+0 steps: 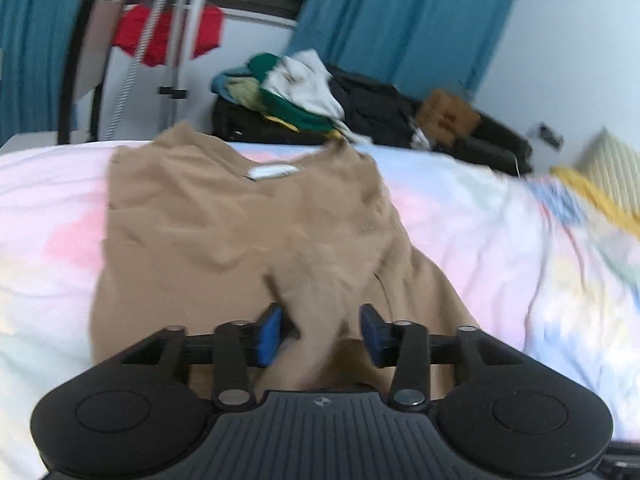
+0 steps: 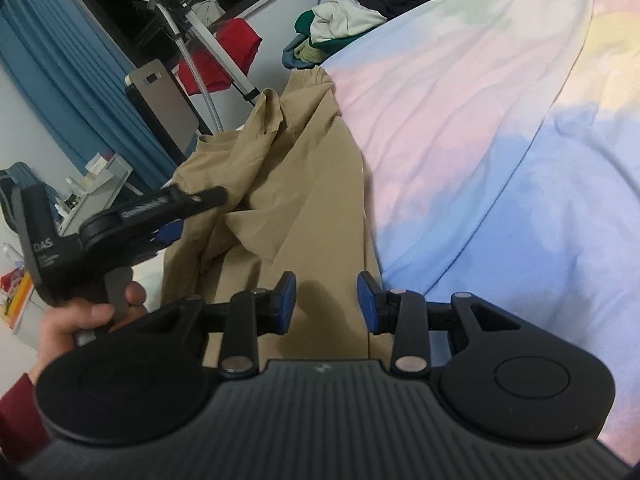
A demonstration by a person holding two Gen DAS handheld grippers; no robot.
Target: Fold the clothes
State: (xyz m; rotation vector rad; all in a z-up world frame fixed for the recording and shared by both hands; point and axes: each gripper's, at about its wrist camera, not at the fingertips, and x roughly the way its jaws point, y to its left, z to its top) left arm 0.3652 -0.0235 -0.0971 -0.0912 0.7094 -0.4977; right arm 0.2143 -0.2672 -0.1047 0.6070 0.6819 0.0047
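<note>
A tan shirt (image 1: 240, 232) lies partly folded on the pastel bedsheet (image 1: 480, 220), with its white neck label (image 1: 272, 171) at the far end. My left gripper (image 1: 320, 332) is open, and a bunched fold of the tan cloth sits between its blue pads (image 1: 269, 336) without being pinched. In the right wrist view the shirt (image 2: 296, 184) runs away from me along the bed's left side. My right gripper (image 2: 326, 300) is open just above the shirt's near end. The left gripper (image 2: 176, 220) shows there at the shirt's left edge, held by a hand.
A pile of other clothes (image 1: 304, 88) and dark bags (image 1: 400, 116) lie beyond the bed's far edge. A red garment (image 1: 168, 32) hangs on a rack by blue curtains (image 1: 400, 16). The pastel sheet (image 2: 500, 140) spreads to the right. A yellow striped pillow (image 1: 608, 176) sits far right.
</note>
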